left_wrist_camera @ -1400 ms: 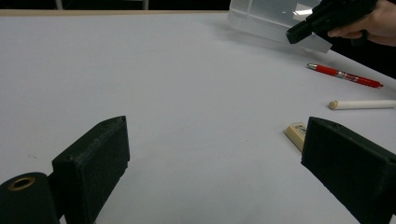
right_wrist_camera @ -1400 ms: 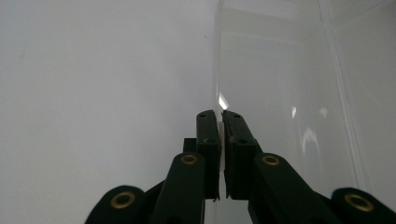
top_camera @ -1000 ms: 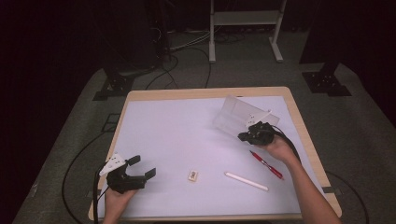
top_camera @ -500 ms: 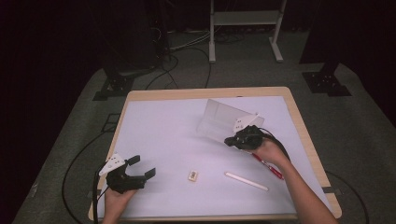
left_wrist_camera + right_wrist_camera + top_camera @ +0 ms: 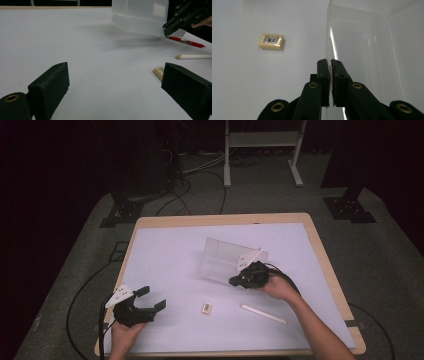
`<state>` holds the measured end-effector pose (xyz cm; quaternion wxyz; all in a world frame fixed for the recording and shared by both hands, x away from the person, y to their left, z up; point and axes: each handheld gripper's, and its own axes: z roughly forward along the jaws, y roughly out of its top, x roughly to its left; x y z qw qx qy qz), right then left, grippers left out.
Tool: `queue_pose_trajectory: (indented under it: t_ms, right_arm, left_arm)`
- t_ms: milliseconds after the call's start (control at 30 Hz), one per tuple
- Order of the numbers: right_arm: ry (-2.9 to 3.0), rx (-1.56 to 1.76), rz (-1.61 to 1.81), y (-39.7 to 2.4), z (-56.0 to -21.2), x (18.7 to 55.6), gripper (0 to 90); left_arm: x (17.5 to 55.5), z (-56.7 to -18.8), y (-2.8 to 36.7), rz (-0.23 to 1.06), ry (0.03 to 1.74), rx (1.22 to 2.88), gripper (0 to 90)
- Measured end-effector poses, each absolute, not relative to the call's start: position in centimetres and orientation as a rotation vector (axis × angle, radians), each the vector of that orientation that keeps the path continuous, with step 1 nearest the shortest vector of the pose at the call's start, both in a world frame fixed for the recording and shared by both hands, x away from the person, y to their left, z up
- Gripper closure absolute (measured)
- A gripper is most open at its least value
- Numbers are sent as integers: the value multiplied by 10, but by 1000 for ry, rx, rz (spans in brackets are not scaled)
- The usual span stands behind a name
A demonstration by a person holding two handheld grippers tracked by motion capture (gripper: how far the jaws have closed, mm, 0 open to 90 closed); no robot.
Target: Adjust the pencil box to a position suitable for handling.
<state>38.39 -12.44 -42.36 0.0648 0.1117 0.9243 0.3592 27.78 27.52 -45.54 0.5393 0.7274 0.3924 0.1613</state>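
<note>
One clear box [image 5: 225,260], one eraser [image 5: 206,308], one chalk stick [image 5: 263,314] (one red pen [image 5: 185,41] too).

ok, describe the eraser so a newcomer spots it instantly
On the white table, look near the front edge, between the open left gripper and the white stick. The eraser lies there alone: a small cream block with a printed barcode label, far shorter than the stick and the red pen.

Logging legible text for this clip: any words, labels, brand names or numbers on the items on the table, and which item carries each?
None can be read.
Small cream rectangular eraser: a printed label with a barcode and lines of text, too small and blurred to read.
Red pen: pale markings on the barrel, unreadable.
Clear plastic box, held by the right tool: a blank white patch, no text visible.
White stick: no markings visible.
</note>
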Motion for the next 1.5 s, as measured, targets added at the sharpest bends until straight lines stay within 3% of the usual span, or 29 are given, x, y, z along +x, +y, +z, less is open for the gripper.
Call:
queue_pose_trajectory:
  t_ms: [1100, 1233, 1500]
  right_arm:
    - [2903, 387, 1029, -106, -457, 391, 839]
    - [2916, 408, 1053, -108, -454, 390, 730]
    - [2867, 438, 1127, -119, -437, 385, 646]
  left_arm:
    - [278, -455, 277, 382, 934, 1717, 73]
    - [278, -455, 277, 383, 934, 1716, 73]
    - [278, -455, 276, 379, 934, 1718, 73]
